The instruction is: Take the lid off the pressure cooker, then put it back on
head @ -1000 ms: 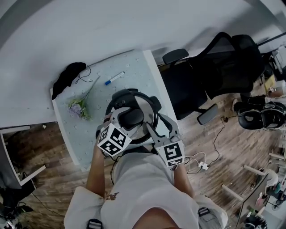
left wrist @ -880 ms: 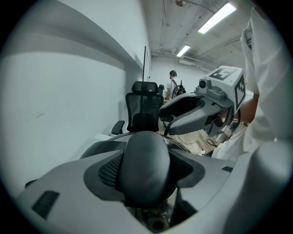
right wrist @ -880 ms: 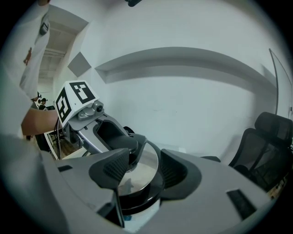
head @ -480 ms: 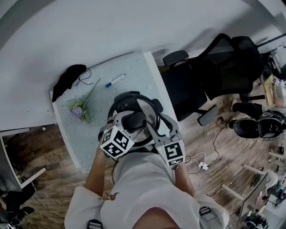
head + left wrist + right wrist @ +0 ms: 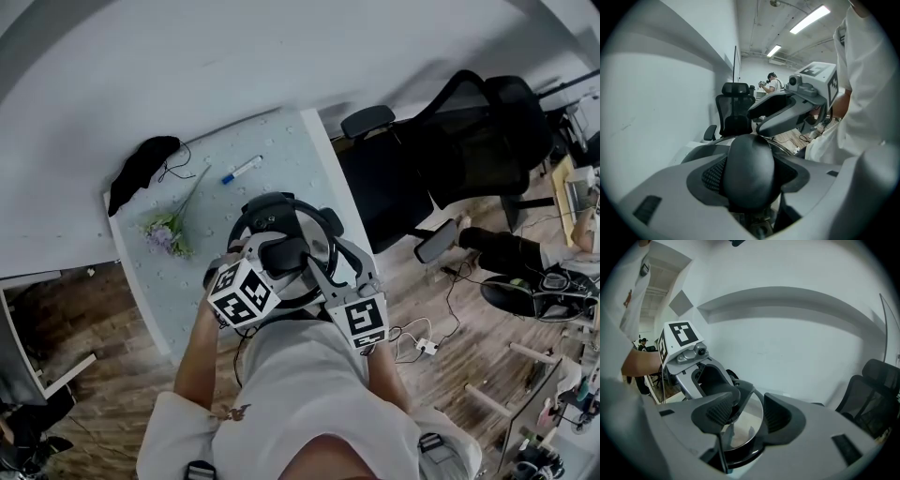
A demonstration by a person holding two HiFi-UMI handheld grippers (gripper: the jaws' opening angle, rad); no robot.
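Left hand-held gripper (image 5: 269,257) clamps the pressure cooker lid's (image 5: 307,225) black knob (image 5: 751,164), likely to lift it; right hand-held gripper (image 5: 747,414), jaws apart, straddles the lid's edge.

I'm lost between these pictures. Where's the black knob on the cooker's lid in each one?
Head view: the lid knob is at centre, between the left gripper's fingers.
Left gripper view: it fills the lower middle, clamped by the fingers.
Right gripper view: it appears to be the dark shape left of centre, inside the left gripper.
Shared landmark: the black office chair.
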